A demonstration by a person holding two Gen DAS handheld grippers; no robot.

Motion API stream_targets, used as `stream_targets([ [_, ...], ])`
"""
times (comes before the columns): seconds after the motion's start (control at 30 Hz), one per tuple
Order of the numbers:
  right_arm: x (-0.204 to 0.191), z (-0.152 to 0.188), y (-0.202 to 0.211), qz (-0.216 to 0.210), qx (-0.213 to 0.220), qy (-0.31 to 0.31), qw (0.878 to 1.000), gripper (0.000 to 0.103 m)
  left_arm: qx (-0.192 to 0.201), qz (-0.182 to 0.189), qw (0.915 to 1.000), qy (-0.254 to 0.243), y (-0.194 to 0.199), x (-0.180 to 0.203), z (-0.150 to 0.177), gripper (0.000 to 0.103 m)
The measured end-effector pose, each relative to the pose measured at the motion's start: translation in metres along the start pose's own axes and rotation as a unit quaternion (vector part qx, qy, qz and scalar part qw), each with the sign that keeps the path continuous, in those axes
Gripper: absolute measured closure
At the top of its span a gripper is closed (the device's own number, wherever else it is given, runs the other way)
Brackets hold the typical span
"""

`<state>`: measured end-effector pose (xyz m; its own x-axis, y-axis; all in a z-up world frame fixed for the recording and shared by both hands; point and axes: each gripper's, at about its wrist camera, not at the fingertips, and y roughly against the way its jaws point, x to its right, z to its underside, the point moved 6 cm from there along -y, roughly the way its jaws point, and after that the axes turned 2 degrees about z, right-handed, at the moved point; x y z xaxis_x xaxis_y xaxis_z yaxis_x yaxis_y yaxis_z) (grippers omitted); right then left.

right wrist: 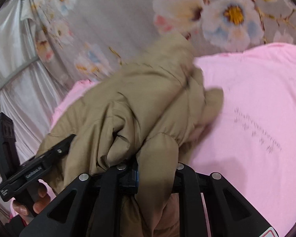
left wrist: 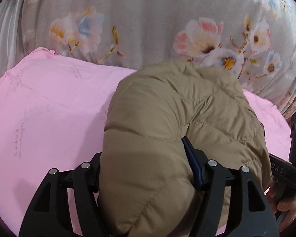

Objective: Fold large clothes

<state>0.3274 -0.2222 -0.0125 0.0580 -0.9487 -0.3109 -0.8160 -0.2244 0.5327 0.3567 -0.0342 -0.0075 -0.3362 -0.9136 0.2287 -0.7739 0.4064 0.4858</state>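
Black linkage arms fill the bottom of both wrist views, and wedged between them is a tan puffer jacket (left wrist: 167, 118). The left gripper (left wrist: 148, 177) has a fat quilted roll of it between its fingers (left wrist: 193, 162); they stand fairly wide, yet the padding bulges around them, so that reads as a grip on a thick fold. Over on the other side, the right gripper (right wrist: 156, 177) has its fingers pinched in close on a gathered bunch of the same jacket (right wrist: 140, 102), with fabric spilling down behind the linkage. Each hand's device shows at the edge of the other's view, with the person's fingertips wrapped around the handles.

So where does that leave the job? The jacket is bunched, held in both grippers above a pink sheet (left wrist: 49, 108) spread on what looks like a bed, with a grey floral curtain (left wrist: 148, 19) hanging behind. No flat panel, no squared edge, no neat stack is visible; the right wrist view is smeared with blur. Judging by that, the folding is early or mid-way: the garment is gathered and carried, but it looks as if spreading, laying out and folding remain.
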Motion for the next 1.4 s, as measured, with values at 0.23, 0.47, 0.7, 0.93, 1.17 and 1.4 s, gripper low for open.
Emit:
stream_targets([
  [0.23, 0.02, 0.013, -0.004, 0.01, -0.032, -0.054, 0.998, 0.076, -0.012, -0.009, 0.9999, -0.001, -0.006, -0.006, 0.012, 0.029],
  [0.47, 0.022, 0.025, 0.066, 0.074, -0.008, -0.046, 0.996, 0.061, -0.054, -0.035, 0.9979, -0.004, 0.027, -0.007, 0.017, 0.024],
  [0.7, -0.035, 0.008, 0.116, 0.091, 0.028, 0.015, 0.995, 0.093, -0.091, -0.067, 0.9935, -0.016, 0.066, 0.015, 0.011, 0.024],
  [0.93, -0.064, 0.04, 0.072, 0.143, -0.019, 0.075, 0.987, 0.095, -0.14, -0.083, 0.9866, 0.014, 0.051, 0.026, 0.035, 0.024],
  [1.17, -0.03, 0.065, 0.049, 0.174, -0.037, 0.05, 0.983, 0.098, -0.151, -0.099, 0.9834, 0.005, 0.041, 0.025, 0.057, 0.022],
  [1.4, -0.02, 0.076, 0.032, 0.176, -0.045, 0.047, 0.982, 0.099, -0.145, -0.11, 0.9833, -0.009, 0.033, 0.028, 0.069, 0.021],
])
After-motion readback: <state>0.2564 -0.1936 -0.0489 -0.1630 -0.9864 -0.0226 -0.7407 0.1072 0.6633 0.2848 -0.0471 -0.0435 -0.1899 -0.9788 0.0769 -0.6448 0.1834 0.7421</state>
